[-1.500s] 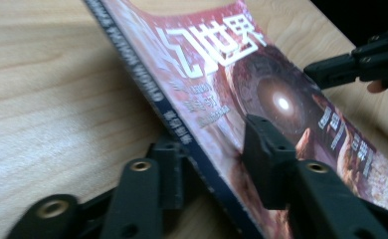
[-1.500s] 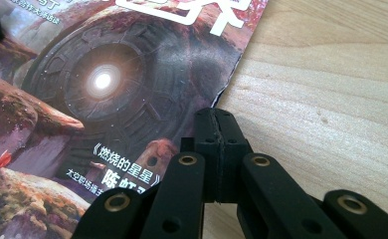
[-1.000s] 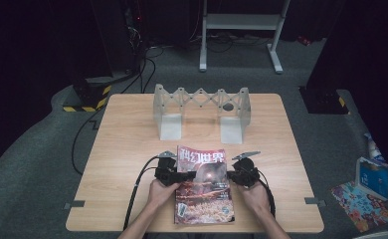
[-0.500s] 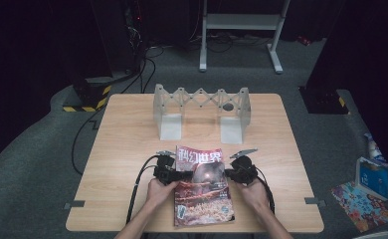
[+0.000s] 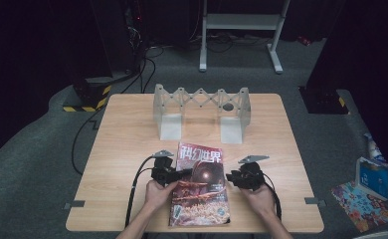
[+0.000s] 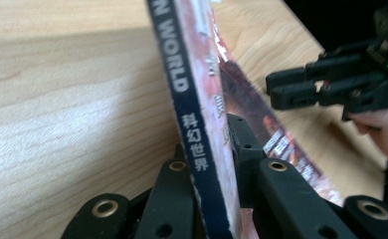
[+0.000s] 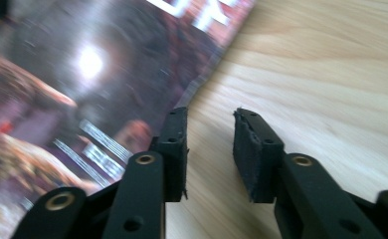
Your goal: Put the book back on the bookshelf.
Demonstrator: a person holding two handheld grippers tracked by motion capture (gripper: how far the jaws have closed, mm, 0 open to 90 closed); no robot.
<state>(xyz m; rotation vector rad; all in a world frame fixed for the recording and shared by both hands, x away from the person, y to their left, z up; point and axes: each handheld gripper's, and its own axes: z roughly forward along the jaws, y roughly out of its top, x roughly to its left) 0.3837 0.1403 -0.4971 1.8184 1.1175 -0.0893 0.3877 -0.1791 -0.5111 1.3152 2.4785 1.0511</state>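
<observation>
Magazine [image 6: 209,114] spine is clamped by left gripper [image 6: 217,149], just closed on it; right gripper [image 7: 209,149] has just been opening, nothing between its fingers. Magazine should be lifted slowly off the surface [image 5: 132,144], kept level.

High view: table [image 5: 132,144] evenly lit from above, surroundings fall to near black, corners darkest. Picture soft, slightly grainy, fine print unreadable. Faint short shadows under the folding rack [image 5: 200,112]. Left gripper view: bright, warm light; magazine [image 6: 202,129] spine sharp mid-frame, blurred toward the top; soft shadow on the wood left of it; far gripper [image 6: 326,84] mildly soft. Right gripper view: glossy cover shows a white glare spot, cover strongly blurred, near jaws fairly sharp, wood grain soft at the far edge.
</observation>
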